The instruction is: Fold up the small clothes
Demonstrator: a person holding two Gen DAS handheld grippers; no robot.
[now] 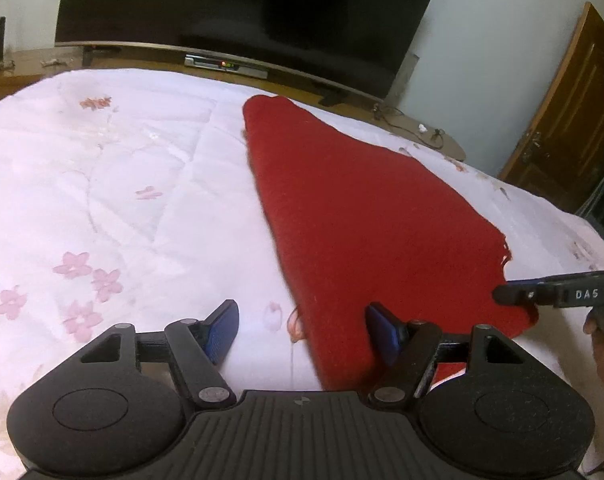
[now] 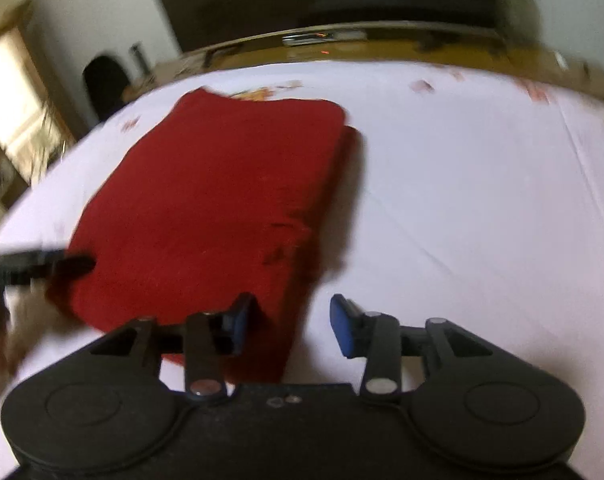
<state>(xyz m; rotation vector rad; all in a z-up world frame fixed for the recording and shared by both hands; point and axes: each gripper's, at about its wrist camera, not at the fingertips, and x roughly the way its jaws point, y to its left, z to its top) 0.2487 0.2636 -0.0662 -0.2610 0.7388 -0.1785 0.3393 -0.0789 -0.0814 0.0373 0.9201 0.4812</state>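
Note:
A red knitted garment (image 1: 366,216) lies flat and folded lengthwise on a white floral bedspread (image 1: 114,184). My left gripper (image 1: 302,332) is open over its near left corner, the right finger above the cloth and the left finger above the bedspread. My right gripper (image 2: 290,324) is open over the garment (image 2: 218,196) at its near right corner, empty. The right gripper also shows in the left wrist view (image 1: 502,294) at the garment's right corner. The left gripper shows blurred in the right wrist view (image 2: 78,266).
A large dark television (image 1: 246,12) stands on a wooden bench (image 1: 422,128) beyond the bed's far edge. A brown wooden door (image 1: 570,112) is at the right. A set-top box (image 1: 226,66) sits under the screen.

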